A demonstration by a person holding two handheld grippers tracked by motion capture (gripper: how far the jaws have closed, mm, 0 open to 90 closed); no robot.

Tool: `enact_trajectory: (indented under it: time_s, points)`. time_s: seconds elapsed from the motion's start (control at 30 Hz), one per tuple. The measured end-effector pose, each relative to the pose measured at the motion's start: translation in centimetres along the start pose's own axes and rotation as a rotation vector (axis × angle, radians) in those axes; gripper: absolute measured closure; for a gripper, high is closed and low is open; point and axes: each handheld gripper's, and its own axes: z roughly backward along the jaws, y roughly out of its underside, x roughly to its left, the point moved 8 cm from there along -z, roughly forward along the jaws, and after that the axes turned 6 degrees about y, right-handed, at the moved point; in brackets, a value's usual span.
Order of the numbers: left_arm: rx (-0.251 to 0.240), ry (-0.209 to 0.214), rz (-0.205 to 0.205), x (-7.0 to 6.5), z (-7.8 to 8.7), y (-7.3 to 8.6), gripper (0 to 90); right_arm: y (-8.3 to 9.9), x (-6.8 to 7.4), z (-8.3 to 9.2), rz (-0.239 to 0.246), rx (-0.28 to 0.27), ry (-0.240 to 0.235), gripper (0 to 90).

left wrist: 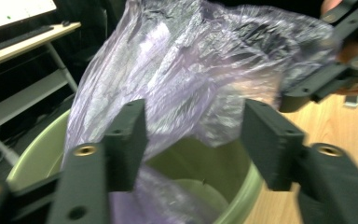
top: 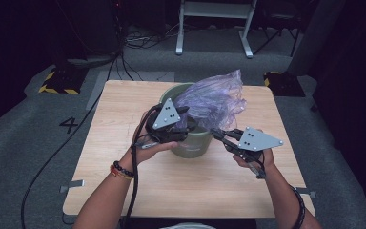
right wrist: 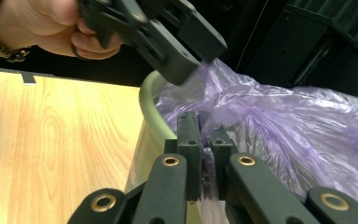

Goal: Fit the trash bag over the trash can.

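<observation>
A crumpled purple plastic bag (top: 214, 98) rises out of a pale green bin (top: 193, 143) in the middle of the wooden table (top: 124, 105). My left gripper (top: 188, 121) reaches over the bin's near-left rim. In the left gripper view its jaws (left wrist: 196, 126) stand open, with the loose bag (left wrist: 191, 60) between them above the bin's rim (left wrist: 247, 196) and not pinched. My right gripper (top: 214, 132) comes in from the right. In the right gripper view it (right wrist: 205, 126) is shut on a fold of the bag (right wrist: 284, 126) at the bin's rim (right wrist: 151, 107).
The bin stands toward the far half of the table, with bare wood in front and on both sides. On the floor behind are white frame legs (top: 214, 24), yellow-black striped bases (top: 59, 81) and loose cables. A metal bracket (top: 74, 183) sticks out at the table's left edge.
</observation>
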Motion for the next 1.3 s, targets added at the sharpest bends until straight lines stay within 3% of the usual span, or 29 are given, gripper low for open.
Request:
enact_trajectory:
  time_s: [0.13, 0.23, 0.43, 0.47, 0.5, 0.63, 0.77, 0.83, 0.97, 1.1, 1.3]
  points:
    - [0.015, -0.001, -0.048, -0.2, -0.3, 0.5, 75.8, 0.2, 0.5, 0.2, -0.007, -0.006, -0.01, 86.3]
    - [0.02, 0.002, -0.06, -0.3, -0.2, 0.8, 88.1, 0.3, 0.6, 0.4, -0.017, -0.015, -0.007, 85.5]
    - [0.004, 0.01, -0.041, -0.2, 0.4, 1.3, 89.9, 0.5, 0.9, 0.5, -0.032, -0.021, -0.005, 85.8]
    - [-0.003, 0.024, -0.031, -0.3, 0.5, 1.3, 89.5, 0.5, 1.1, 0.5, -0.036, -0.024, -0.008, 86.9]
    - [-0.009, 0.028, -0.018, -0.3, 0.6, 1.2, 82.4, 0.6, 1.2, 0.5, -0.034, -0.023, -0.012, 87.8]
    - [-0.045, 0.024, 0.026, -0.5, 0.7, 0.6, 45.7, 0.9, 2.0, 0.1, -0.029, -0.018, -0.031, 89.1]
    - [-0.08, 0.056, 0.025, -1.4, 0.4, -0.3, 29.2, 1.1, 2.6, -0.4, -0.019, -0.003, -0.045, 89.1]
    - [-0.087, 0.085, 0.002, -2.1, 0.0, -0.7, 26.2, 1.3, 2.9, -0.6, -0.009, 0.006, -0.047, 88.8]
    - [-0.054, 0.116, -0.013, -3.5, -1.3, -1.1, 25.2, 1.5, 3.4, -1.0, 0.014, 0.027, -0.048, 87.2]
    - [-0.033, 0.119, 0.002, -3.8, -2.2, -1.4, 25.8, 1.7, 4.1, -1.2, 0.044, 0.044, -0.056, 84.4]
    - [0.019, 0.086, -0.029, -3.6, -3.2, -1.2, 48.5, 1.7, 4.7, -1.3, 0.093, 0.056, -0.047, 82.5]
